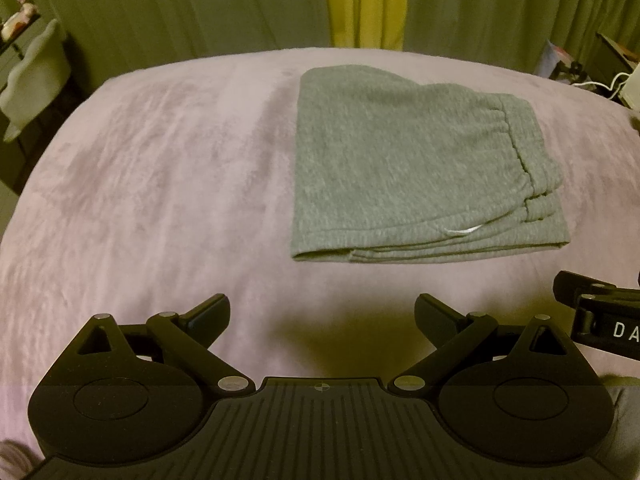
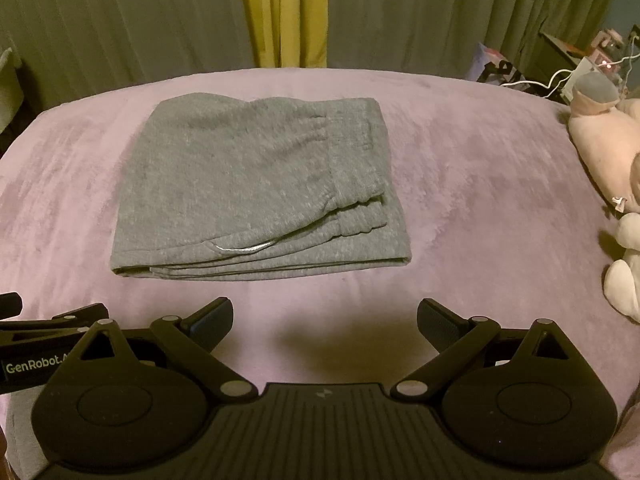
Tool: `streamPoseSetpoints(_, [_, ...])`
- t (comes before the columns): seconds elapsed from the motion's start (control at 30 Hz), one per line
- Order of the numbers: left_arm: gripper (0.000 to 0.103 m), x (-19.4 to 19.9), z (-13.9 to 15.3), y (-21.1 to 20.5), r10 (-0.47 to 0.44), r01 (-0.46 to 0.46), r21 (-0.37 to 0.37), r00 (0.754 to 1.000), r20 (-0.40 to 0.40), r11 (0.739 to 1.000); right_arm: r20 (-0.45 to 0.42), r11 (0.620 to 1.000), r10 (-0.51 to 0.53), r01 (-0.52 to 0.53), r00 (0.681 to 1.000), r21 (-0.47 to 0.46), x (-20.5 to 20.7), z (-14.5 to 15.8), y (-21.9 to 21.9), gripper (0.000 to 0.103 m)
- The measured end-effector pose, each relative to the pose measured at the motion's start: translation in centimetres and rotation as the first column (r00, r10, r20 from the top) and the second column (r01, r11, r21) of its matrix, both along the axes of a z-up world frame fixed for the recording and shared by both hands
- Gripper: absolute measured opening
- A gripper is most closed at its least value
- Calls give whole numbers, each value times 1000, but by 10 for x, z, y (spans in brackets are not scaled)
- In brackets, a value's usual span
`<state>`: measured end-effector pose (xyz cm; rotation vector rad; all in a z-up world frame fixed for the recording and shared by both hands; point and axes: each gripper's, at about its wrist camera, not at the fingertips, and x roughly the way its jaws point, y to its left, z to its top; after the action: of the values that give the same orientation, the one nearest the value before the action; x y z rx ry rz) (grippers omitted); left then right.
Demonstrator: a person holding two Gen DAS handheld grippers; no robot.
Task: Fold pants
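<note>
Grey pants (image 1: 404, 160) lie folded into a compact stack on the bed (image 1: 160, 184), so both tools (image 1: 322, 316) (image 2: 325, 318) hang released just short of them.

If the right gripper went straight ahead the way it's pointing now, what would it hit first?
Likely the near folded edge of the gray pants, right of their middle, though bare purple blanket comes first if the open right gripper travels low.

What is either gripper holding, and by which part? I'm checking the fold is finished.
Nothing. The left gripper and right gripper are open and empty, short of the folded grey pants.
</note>
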<state>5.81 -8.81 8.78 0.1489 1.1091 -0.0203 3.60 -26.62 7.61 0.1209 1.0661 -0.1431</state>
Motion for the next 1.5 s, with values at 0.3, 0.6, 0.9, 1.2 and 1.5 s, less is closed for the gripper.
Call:
streamPoseSetpoints(0.3, [101,0,1,1,8,-8,-5,1000,1,1000,5,1000,4,-4,1000,3,0,1,1,99])
streamPoseSetpoints(0.6, [101,0,2,3,13,-13,-8,1000,4,1000,13,1000,14,-14,1000,5,-1,3,3,99])
streamPoseSetpoints(0.9, [101,-1,2,3,18,-18,-11,1000,5,1000,15,1000,17,-17,1000,6,0,3,5,99])
streamPoseSetpoints(1.2, [101,-1,3,4,18,-18,-13,1000,5,1000,19,1000,23,-23,1000,5,0,5,6,99])
streamPoseSetpoints(1.5, [101,-1,4,4,19,-18,-14,1000,8,1000,20,1000,23,-23,1000,2,0,4,7,99])
